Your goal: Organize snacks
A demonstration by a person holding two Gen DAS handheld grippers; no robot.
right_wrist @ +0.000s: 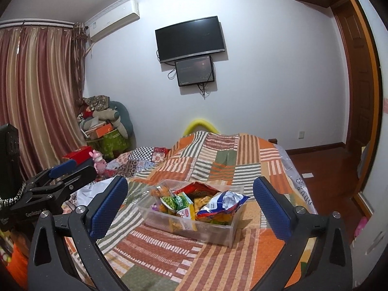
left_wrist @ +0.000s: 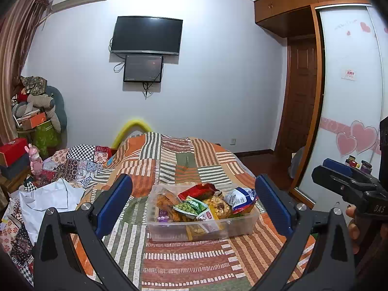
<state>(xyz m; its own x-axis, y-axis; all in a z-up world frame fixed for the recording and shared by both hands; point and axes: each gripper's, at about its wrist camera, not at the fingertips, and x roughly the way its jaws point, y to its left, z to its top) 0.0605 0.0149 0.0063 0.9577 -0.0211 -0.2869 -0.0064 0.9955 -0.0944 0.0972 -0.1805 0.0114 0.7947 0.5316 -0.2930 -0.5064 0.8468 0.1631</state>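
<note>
A clear plastic bin (left_wrist: 242, 225) (right_wrist: 218, 232) sits on the patchwork bedspread (left_wrist: 184, 262), filled with several snack packs. Among them are a green pea pack (left_wrist: 189, 207) (right_wrist: 179, 201), a blue-and-white bag (left_wrist: 240, 198) (right_wrist: 223, 203), a red bag (left_wrist: 198, 190) (right_wrist: 203, 189) and an orange pack (left_wrist: 165, 201). My left gripper (left_wrist: 192, 186) is open, its blue pads wide apart on my side of the bin, holding nothing. My right gripper (right_wrist: 190, 184) is likewise open and empty, back from the bin. Each gripper shows at the edge of the other's view, the right gripper (left_wrist: 339, 177) and the left gripper (right_wrist: 65, 172).
A white cloth (left_wrist: 48, 198) lies crumpled on the bed to the left, near a pink toy (left_wrist: 35, 160) and a red box (left_wrist: 13, 150). The bed's right edge drops to a wooden floor (right_wrist: 322, 169). A sliding wardrobe door (left_wrist: 349, 97) stands at the right.
</note>
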